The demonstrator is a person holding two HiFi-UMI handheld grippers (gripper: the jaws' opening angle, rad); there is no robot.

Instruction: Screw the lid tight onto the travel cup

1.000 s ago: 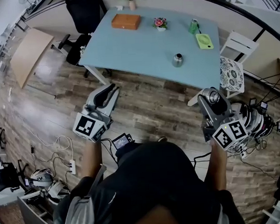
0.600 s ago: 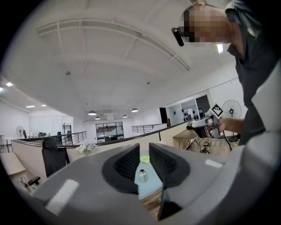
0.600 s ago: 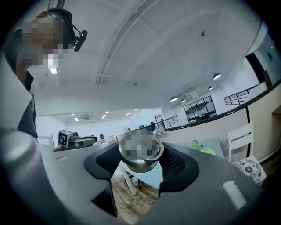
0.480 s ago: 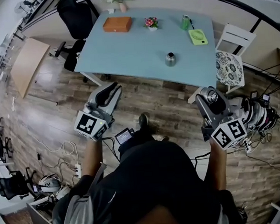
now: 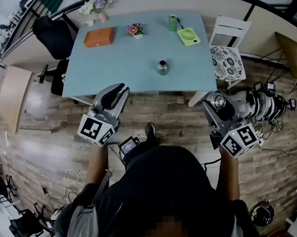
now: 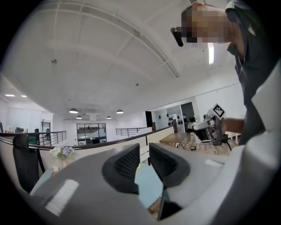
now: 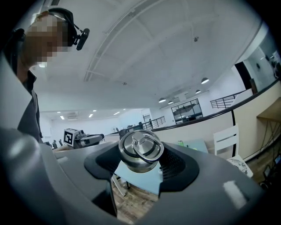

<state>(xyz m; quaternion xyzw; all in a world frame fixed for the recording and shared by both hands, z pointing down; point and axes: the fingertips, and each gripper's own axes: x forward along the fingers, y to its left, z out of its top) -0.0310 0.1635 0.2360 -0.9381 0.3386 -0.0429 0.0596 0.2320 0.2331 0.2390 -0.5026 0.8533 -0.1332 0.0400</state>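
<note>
Travel cup point(image 5: 162, 67): one, metal. It stands upright with its mouth up on the pale blue table point(image 5: 114, 62), toward the near edge and with no lid on it.

Lid point(image 7: 140, 148): one, steel, with a ring handle on top. It is clamped between the jaws of my right gripper point(image 7: 142, 163), ring face toward that camera, and is well apart from the cup.

Key relation: the cup lies forward of both grippers and between their lines, ahead and to the left of the lid-bearing right gripper. Its long axis is vertical, so I judge the lid must come over the mouth and then down. In the head view the cup sits somewhat nearer my left gripper point(image 5: 118, 90).

Left gripper: one. Its jaws are closed together with nothing between them, and it is held out over the wooden floor short of the table.

Other table stock, one each:
- orange-brown box point(image 5: 99, 37)
- small pot of pink flowers point(image 5: 135, 29)
- green can point(image 5: 172, 22)
- flat light-green item point(image 5: 189, 36), too small to identify

Beside the table, one each:
- white chair point(image 5: 226, 59) with a patterned seat
- black office chair point(image 5: 54, 38)
</note>
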